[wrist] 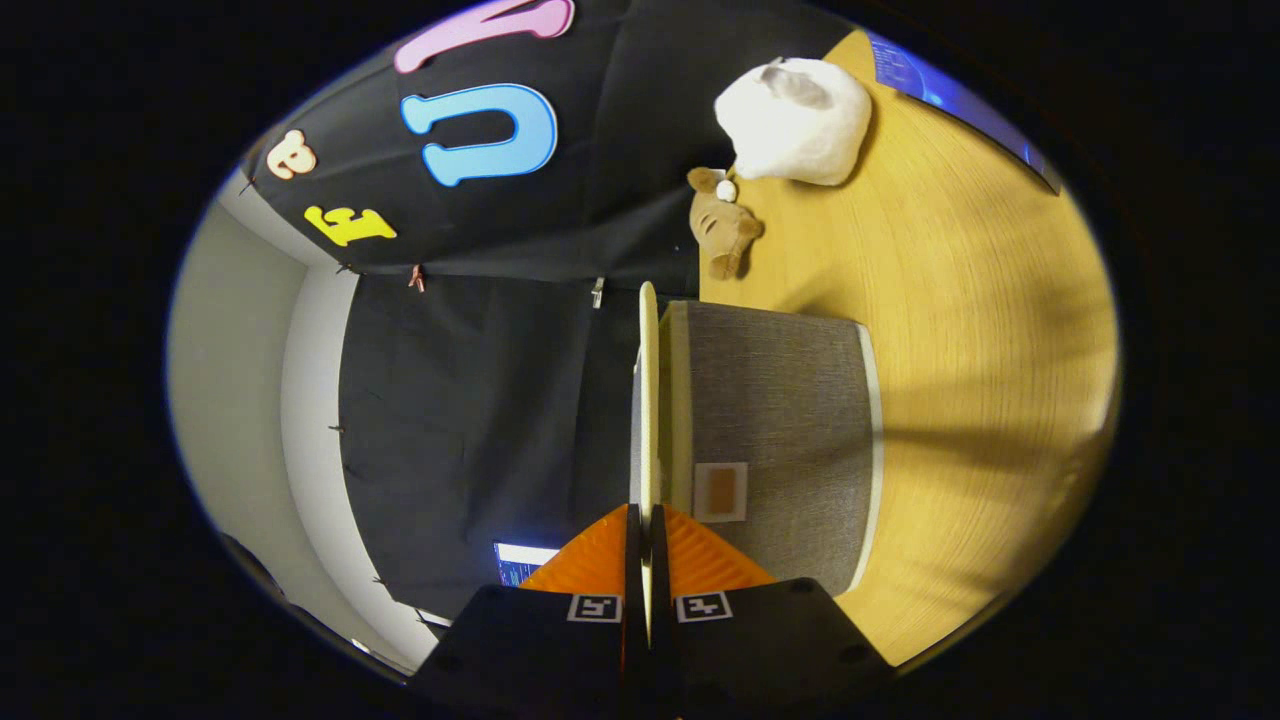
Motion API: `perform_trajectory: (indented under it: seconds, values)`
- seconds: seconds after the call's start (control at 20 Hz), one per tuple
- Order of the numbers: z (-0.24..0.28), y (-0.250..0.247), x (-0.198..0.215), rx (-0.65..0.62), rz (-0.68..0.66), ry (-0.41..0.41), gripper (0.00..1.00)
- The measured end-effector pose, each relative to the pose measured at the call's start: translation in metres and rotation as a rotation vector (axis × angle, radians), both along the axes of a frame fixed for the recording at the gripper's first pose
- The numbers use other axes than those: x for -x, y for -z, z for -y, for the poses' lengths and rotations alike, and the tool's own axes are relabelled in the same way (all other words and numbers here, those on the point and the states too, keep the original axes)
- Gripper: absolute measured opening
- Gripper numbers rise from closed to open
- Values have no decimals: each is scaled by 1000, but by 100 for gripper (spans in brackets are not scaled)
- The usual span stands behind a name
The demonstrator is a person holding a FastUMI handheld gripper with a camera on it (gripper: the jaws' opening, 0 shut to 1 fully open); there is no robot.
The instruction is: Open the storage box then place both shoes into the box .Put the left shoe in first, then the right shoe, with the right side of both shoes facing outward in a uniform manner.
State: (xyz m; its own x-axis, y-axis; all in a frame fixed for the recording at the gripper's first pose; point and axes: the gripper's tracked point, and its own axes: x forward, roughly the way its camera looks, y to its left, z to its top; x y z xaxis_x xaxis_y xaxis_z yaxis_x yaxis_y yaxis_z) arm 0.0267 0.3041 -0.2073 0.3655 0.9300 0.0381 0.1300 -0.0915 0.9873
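The view is rolled on its side, with the wooden table (980,330) standing to the right. A grey fabric storage box (775,430) with a pale rim and a small label rests on the table just ahead of my fingers. Its thin cream lid (648,400) stands edge-on, lifted a little off the box's top rim. My gripper (646,525) is shut on the lid's near edge, both fingers pressing on it. Shoes cannot be made out.
A white plush toy (795,120) and a small brown plush toy (722,222) lie on the table beyond the box. A screen (960,95) stands at the table's far side. A pale wall (250,400) sits beside the black cloth.
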Motion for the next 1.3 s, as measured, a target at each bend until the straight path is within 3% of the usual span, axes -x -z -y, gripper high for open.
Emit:
perform_trajectory:
  seconds: [0.25, 0.6, 1.0, 1.15, 1.3]
  values:
    - [-13, -74, -17, -33, 87, 68, 5]
    - [-88, -170, -39, -35, 218, 44, 5]
    - [-193, -188, -46, -20, 192, -15, 5]
    - [-224, -182, -50, 7, 128, -25, 6]
    - [-239, -182, -53, 35, 164, -18, 10]
